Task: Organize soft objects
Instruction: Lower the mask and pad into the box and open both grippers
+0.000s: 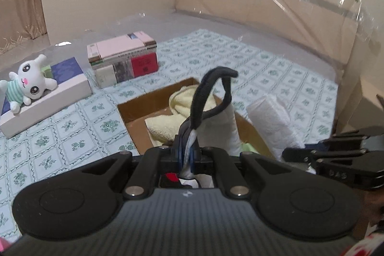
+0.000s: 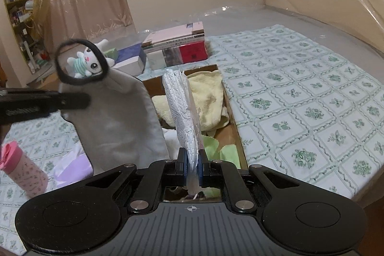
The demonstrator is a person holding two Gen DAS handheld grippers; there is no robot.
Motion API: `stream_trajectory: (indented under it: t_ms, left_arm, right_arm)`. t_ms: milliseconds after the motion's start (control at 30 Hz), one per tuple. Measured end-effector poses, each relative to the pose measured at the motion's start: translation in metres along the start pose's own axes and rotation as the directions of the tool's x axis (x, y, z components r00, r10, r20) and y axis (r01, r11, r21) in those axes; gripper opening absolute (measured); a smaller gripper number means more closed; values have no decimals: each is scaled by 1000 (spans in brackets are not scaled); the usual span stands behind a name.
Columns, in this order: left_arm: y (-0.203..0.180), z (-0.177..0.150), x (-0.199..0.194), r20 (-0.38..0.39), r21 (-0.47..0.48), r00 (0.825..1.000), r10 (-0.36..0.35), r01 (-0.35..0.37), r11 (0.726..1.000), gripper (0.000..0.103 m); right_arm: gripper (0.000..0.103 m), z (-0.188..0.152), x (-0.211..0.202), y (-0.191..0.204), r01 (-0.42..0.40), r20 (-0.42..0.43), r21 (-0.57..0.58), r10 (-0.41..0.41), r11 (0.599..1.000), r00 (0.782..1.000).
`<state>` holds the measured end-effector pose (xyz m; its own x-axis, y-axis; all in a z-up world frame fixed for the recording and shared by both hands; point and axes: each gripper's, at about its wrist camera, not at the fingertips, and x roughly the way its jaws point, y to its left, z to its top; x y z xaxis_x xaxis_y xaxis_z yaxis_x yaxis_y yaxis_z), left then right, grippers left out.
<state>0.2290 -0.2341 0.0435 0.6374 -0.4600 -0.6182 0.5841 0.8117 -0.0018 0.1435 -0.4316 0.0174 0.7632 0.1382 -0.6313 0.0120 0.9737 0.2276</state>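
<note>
Holding both items over the cardboard box. Left of the box: plush rabbit on a white box, not yet sorted. Left gripper: jaws clamped on the grey drawstring pouch. Right gripper: jaws clamped on a white dotted cloth. Yellow towels and green cloths already lie inside the box. Roughly midway, I'd judge.

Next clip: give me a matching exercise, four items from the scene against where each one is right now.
Items:
1. plush bunny
2. yellow towel
3. pink bottle
4. grey pouch

Places:
A. in the cardboard box
B. held up by the left gripper
C. lying on the white flat box
D. standing on the patterned sheet

Pairs: 1-C, 2-A, 3-D, 4-B
</note>
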Motion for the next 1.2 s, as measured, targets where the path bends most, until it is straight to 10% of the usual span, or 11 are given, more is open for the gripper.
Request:
stream_trajectory:
  t_ms: [700,1200]
  left_arm:
    - [17,-13,86,-97,-22,995,26,-28,999,6]
    - [29,-18,71,-94,-40,996,-5,1,999,28]
  right_arm:
    - [8,4,44,9,-53,-51,30,54,998,997]
    - [8,-14,94,28,-6,-232,-139,-27,990,972]
